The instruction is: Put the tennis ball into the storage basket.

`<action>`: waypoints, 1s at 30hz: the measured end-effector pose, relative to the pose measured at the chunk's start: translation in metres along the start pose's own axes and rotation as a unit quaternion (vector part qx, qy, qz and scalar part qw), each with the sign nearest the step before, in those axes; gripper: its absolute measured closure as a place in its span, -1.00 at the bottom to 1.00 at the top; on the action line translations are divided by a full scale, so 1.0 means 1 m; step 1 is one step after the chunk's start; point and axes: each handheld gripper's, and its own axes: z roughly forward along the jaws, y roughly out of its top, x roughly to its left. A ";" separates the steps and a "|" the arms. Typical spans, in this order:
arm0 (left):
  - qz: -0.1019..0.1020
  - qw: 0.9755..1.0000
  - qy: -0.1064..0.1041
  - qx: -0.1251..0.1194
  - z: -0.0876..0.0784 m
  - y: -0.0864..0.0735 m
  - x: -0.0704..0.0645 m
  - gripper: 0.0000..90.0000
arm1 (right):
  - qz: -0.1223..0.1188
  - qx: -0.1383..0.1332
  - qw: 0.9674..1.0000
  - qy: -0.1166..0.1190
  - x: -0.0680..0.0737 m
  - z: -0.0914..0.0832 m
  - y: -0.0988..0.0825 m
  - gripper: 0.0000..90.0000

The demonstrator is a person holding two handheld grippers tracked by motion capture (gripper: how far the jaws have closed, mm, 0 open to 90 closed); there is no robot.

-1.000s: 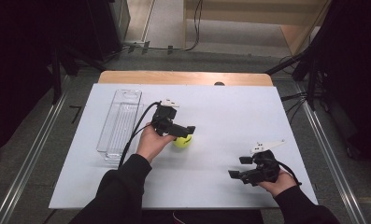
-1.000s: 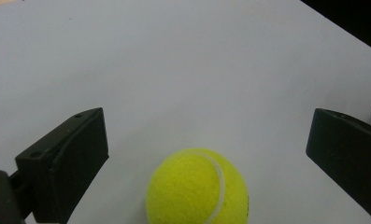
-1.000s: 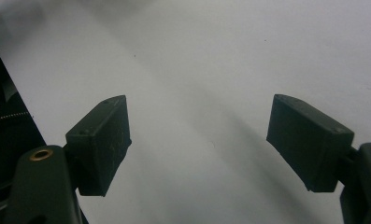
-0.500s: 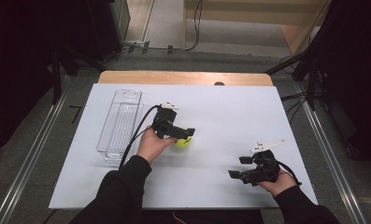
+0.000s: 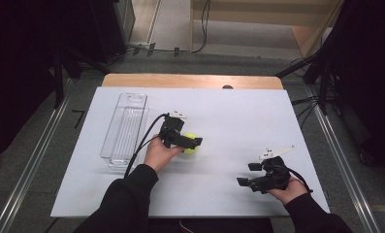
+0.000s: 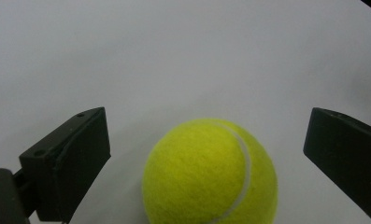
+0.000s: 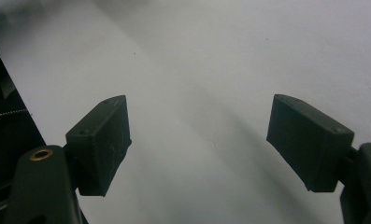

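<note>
Yellow felt tennis ball (image 6: 210,173) | light, springy, likely rolls | grip across middle | left gripper (image 6: 206,154) spread astride it, right gripper (image 7: 199,149) released, near-right

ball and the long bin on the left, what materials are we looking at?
Tennis ball: fuzzy yellow-green felt with a pale curved seam, matte; core not visible. Bin: clear and see-through with a ribbed floor and glossy rim, probably hard plastic such as acrylic, though glass can't be ruled out by look alone.

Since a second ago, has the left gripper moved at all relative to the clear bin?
No. In the high view the left gripper sits the same way beside the clear bin, its fingers open around the tennis ball.
</note>
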 end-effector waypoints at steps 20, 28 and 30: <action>0.000 1.000 0.002 0.017 0.013 -0.015 0.000 -0.98 | 0.001 0.001 1.000 -0.001 0.000 -0.001 0.000 -0.57; 0.006 0.999 0.013 0.033 0.018 -0.024 0.001 -0.98 | 0.001 0.000 1.000 0.000 -0.001 -0.001 -0.001 -0.57; 0.008 0.999 0.017 0.028 0.018 -0.026 0.000 -0.97 | 0.001 0.000 1.000 0.001 0.000 -0.002 -0.001 -0.57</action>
